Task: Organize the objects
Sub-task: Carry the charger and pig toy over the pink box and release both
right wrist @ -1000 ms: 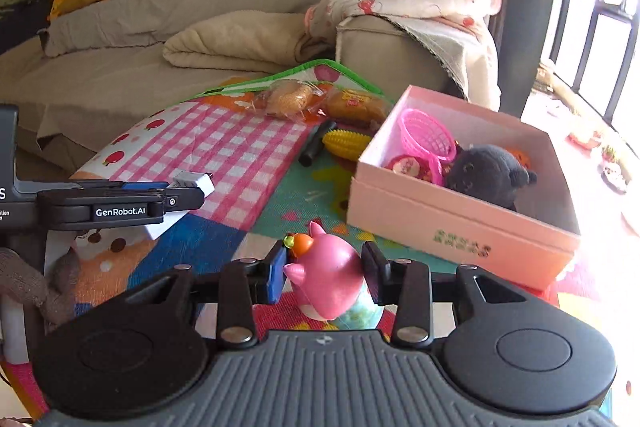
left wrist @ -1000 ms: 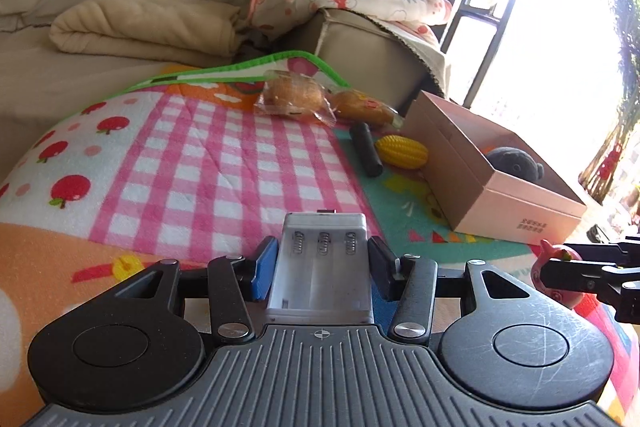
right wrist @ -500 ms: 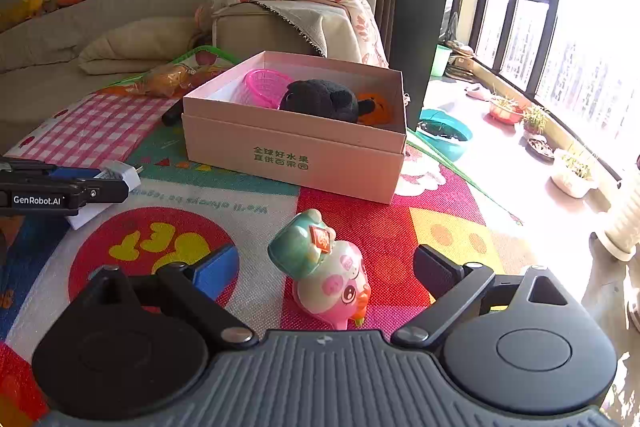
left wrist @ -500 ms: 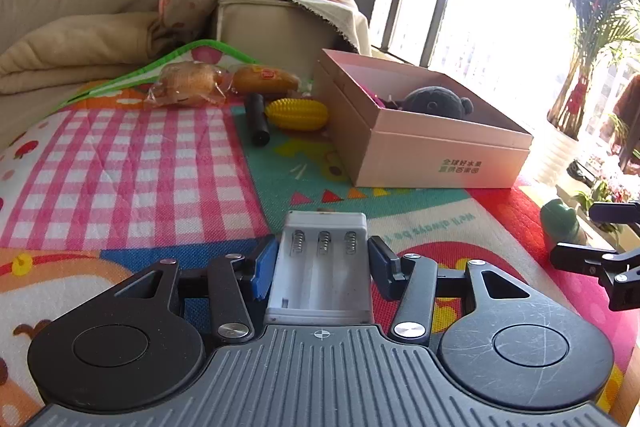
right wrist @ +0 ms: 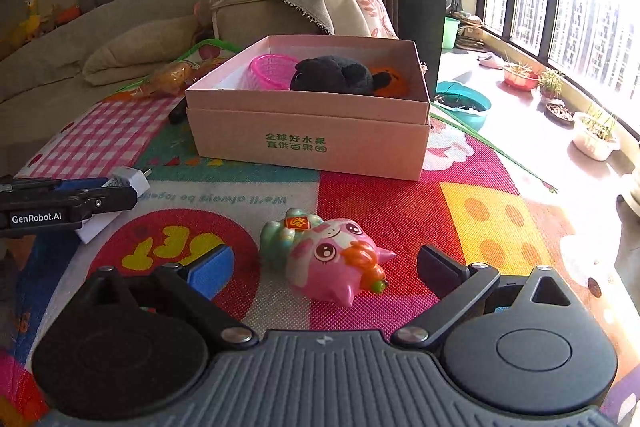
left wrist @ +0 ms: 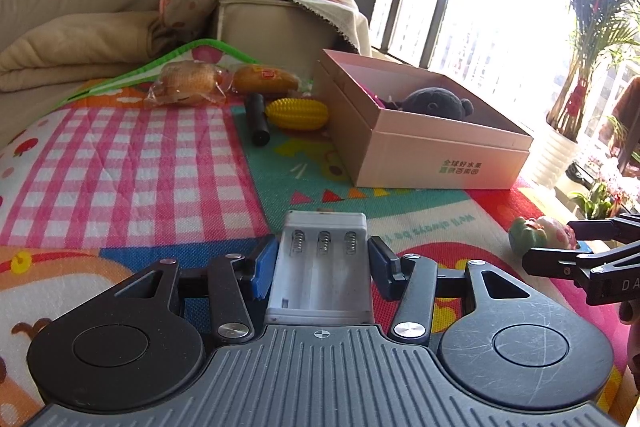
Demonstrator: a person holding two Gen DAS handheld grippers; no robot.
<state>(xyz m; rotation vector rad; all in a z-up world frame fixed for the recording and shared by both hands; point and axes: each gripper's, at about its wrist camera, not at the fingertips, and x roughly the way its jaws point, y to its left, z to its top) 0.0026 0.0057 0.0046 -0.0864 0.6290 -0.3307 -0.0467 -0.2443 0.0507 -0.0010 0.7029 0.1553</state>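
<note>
My left gripper point(left wrist: 322, 255) is shut on a white three-slot battery case point(left wrist: 320, 291), held just above the colourful play mat point(left wrist: 120, 163). In the right wrist view that same case point(right wrist: 128, 179) pokes out of the left gripper point(right wrist: 120, 193) at the far left. My right gripper point(right wrist: 324, 267) stands wide open. A pink pig toy with a green hat point(right wrist: 332, 255) lies on its side on the mat between the fingers, untouched by the pads. Behind it sits the open pink cardboard box point(right wrist: 308, 143). The left wrist view shows the pig point(left wrist: 536, 233) at the right edge.
The box holds a black plush point(right wrist: 332, 75), a pink basket point(right wrist: 272, 67) and an orange toy point(right wrist: 390, 83). A yellow corn toy point(left wrist: 298, 113), a black cylinder point(left wrist: 256, 119) and two wrapped breads point(left wrist: 188, 83) lie left of the box. A sofa point(left wrist: 272, 19) stands behind; potted plants point(right wrist: 596, 135) line the window.
The right gripper has opened and let go of the pig, which now lies on its side on the mat. Both views have swung right toward the box. The left still grips the case.
</note>
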